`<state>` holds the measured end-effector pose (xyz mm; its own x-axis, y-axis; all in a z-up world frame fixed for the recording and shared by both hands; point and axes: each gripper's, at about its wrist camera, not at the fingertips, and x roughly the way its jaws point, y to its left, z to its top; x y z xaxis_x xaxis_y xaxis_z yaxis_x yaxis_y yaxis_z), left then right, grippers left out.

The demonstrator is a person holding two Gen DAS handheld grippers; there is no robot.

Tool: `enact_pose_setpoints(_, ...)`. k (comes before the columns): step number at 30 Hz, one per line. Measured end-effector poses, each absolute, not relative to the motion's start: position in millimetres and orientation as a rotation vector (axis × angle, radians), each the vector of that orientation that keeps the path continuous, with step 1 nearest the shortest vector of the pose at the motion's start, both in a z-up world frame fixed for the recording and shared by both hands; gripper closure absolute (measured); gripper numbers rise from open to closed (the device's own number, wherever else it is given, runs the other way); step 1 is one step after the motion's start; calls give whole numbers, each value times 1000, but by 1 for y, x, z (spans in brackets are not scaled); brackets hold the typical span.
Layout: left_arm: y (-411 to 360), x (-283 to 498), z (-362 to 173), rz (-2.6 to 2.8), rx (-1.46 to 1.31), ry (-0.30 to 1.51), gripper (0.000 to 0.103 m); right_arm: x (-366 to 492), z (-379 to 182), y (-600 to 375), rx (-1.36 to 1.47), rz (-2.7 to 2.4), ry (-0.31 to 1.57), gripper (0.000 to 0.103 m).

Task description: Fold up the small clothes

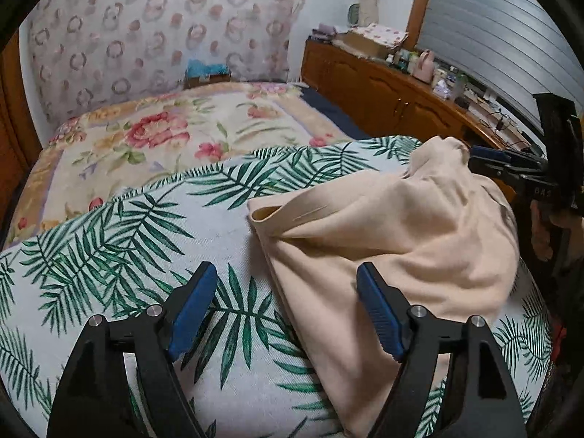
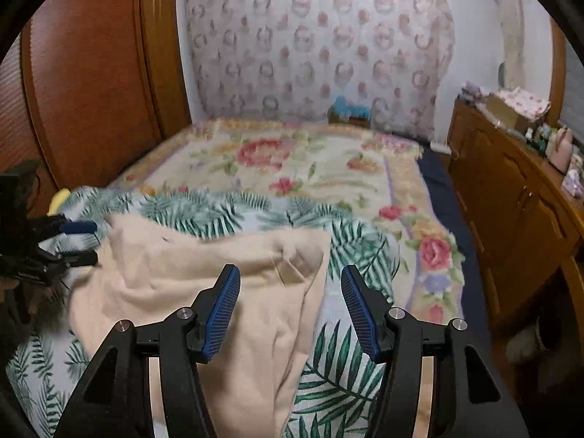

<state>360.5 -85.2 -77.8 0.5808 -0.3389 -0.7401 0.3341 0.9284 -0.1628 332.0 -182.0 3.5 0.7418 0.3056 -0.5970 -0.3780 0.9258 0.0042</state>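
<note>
Left hand-held gripper point(image 1: 284, 310) spread wide, empty, right hand-held gripper point(image 2: 290, 310) released above peach garment point(image 1: 383, 226)

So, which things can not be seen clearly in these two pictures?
- Beige garment: its near end is cut off by the bottom edge and the left gripper in the left wrist view; what kind of clothing it is stays unclear.
- Right gripper: its fingers hide part of the garment in the right wrist view.
- Small items on the wooden dresser: too small and blurred to name.
</note>
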Motion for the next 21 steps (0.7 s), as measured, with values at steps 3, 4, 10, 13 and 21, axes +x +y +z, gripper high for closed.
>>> enact_pose_setpoints(3, -85, 369, -81, -380, -12, 878, 24, 360, 9, -183, -100, 386, 660, 43)
enact_pose_setpoints(4, -84, 370, -82, -377, -14, 879, 24, 367, 10, -183, -90, 402, 667, 45)
enact_pose_setpoints(10, -76, 395, -85, -259, 21, 852, 24, 385, 12, -198, -67, 429, 636, 101)
enact_pose_setpoints(13, -63, 397, -86, -196, 1, 832, 24, 384, 12, -215, -52, 254, 575, 102)
enact_pose_setpoints(21, -66, 376, -83, -317, -67, 852, 24, 385, 11, -218, -45, 308, 645, 76)
